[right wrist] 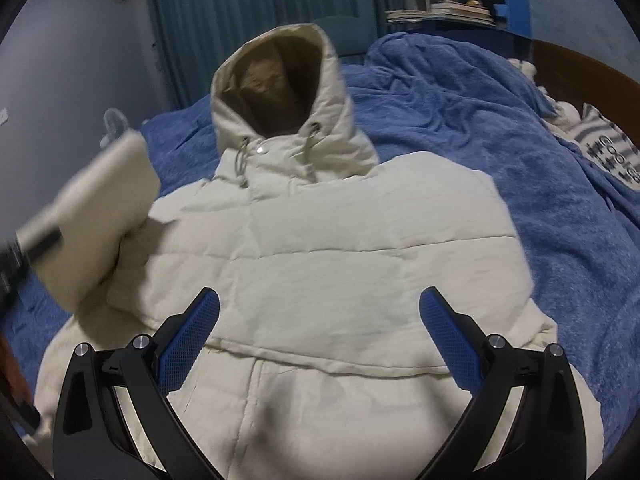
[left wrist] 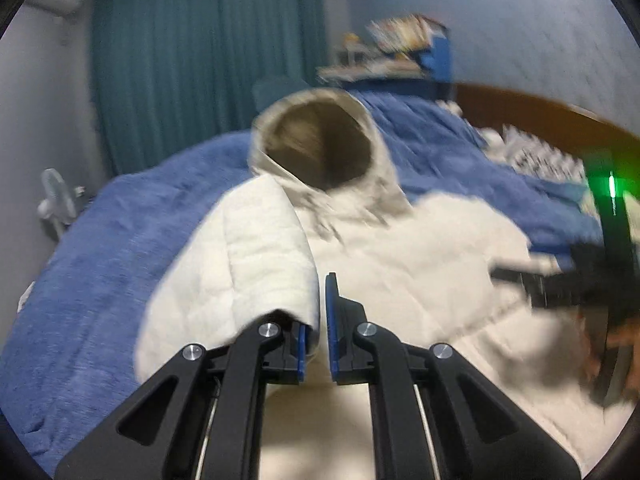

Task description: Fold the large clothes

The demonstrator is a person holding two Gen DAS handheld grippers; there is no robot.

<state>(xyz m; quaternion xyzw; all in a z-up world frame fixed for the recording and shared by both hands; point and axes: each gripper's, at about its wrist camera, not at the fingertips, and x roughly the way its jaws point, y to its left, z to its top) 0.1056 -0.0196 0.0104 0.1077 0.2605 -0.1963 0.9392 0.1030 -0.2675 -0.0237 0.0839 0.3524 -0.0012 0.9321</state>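
- I am looking at a cream puffer jacket [right wrist: 320, 248] that is lying front-up on the blue blanket [right wrist: 520, 140] of the bed; its hood [right wrist: 280, 92] is pointing away from me, toward the teal curtain [right wrist: 248, 20].
- My left gripper [left wrist: 316, 320] is pinching the end of one sleeve [left wrist: 248, 264]; the blue pads [left wrist: 331, 320] are nearly together with the cream cloth between them, and the sleeve is standing up off the blanket, beside the hood.
- In the right wrist view this same sleeve is appearing as a blurred cream flap at the jacket's side, so I am judging that it is being carried across toward the chest.
- My right gripper [right wrist: 320, 320] is hanging spread wide above the lower chest of the jacket, below the hood; it is holding nothing.
- The jacket is looking padded and springy, light for its bulk; I am expecting a fold to puff back up; the shell may be a little slippery.
- The best places for taking hold, I am thinking, are the cuff, the hem and the stitched seams, where the filling is thin; the thick quilted panels may slip out from the pads.
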